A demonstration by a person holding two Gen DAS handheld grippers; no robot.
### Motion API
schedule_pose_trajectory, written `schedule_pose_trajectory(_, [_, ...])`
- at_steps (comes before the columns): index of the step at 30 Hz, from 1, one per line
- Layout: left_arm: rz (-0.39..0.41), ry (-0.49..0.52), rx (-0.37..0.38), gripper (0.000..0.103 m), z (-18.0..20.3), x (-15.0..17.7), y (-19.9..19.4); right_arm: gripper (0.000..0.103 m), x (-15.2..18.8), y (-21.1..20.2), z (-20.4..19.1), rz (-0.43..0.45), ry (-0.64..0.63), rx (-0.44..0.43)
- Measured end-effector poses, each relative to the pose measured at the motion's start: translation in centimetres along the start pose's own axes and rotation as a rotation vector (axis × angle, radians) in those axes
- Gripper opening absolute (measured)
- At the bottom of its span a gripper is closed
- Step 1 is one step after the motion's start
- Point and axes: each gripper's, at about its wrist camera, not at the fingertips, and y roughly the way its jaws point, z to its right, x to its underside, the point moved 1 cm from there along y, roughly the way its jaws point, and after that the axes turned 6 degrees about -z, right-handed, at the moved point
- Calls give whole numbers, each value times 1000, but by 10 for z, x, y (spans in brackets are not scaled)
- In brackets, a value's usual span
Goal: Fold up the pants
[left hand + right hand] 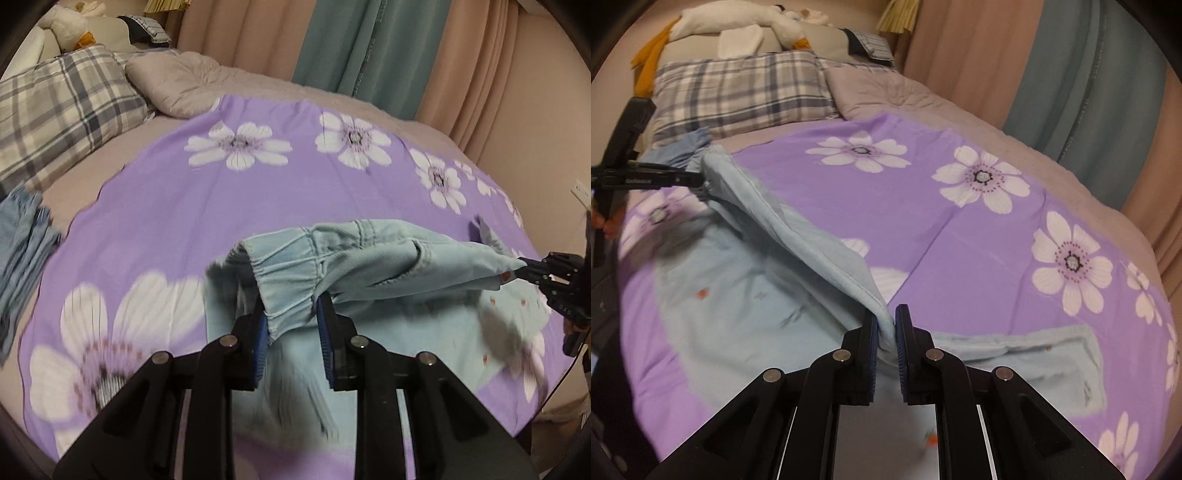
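Note:
Light blue pants (369,258) with small orange prints lie on the purple flowered sheet (258,192), one edge lifted and stretched between both grippers. My left gripper (290,317) is shut on the gathered elastic waistband (291,280). My right gripper (886,325) is shut on a seamed edge of the pants (798,236). The right gripper shows at the right of the left wrist view (524,267); the left gripper shows at the left of the right wrist view (698,182). The rest of the pants (738,306) lies flat below.
A plaid pillow (62,107) and a beige quilted pillow (181,83) lie at the bed's head. Another blue garment (22,243) lies at the left edge. Pink and teal curtains (369,44) hang beyond the bed. Plush toys (753,29) sit behind the pillows.

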Motion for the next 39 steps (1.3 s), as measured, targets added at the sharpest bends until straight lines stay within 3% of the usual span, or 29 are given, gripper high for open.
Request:
schedule_pose_trajectory(7, [-82, -86, 28, 25, -3, 44, 8, 11, 48, -9, -48, -82, -78, 11])
schedule_pose_trajectory(12, [-79, -110, 26, 26, 2, 53, 4, 11, 70, -3, -66, -125, -85, 5])
schedule_pose_trajectory(15, [-122, -67, -65, 37, 7, 61, 10, 11, 79, 5, -69, -151, -77, 3])
schedule_pose_trajectory(17, [-169, -90, -96, 38, 2, 70, 14, 12, 85, 11, -73, -184, -81, -2])
schedule_pose_trajectory(23, [-136, -151, -125, 34, -13, 86, -19, 33, 94, -1, -70, -211, -21, -58])
schedule_pose_trajectory(26, [-84, -151, -88, 34, -4, 81, -36, 33, 93, -23, -61, -138, 76, -124])
schedule_pose_trajectory(30, [-39, -84, 30, 36, 39, 61, -40, 33, 84, -25, -42, -43, 273, -181])
schedule_pose_trajectory(34, [-50, -13, 118, 36, 83, 51, -26, 33, 79, 6, -46, -69, 371, -196])
schedule_pose_trajectory(37, [-71, 16, 168, 36, 109, 46, -11, 33, 86, 36, -64, -154, 344, -197])
schedule_pose_trajectory(39, [-93, 33, 189, 36, 122, 42, -2, 33, 90, 41, -71, -135, 312, -166])
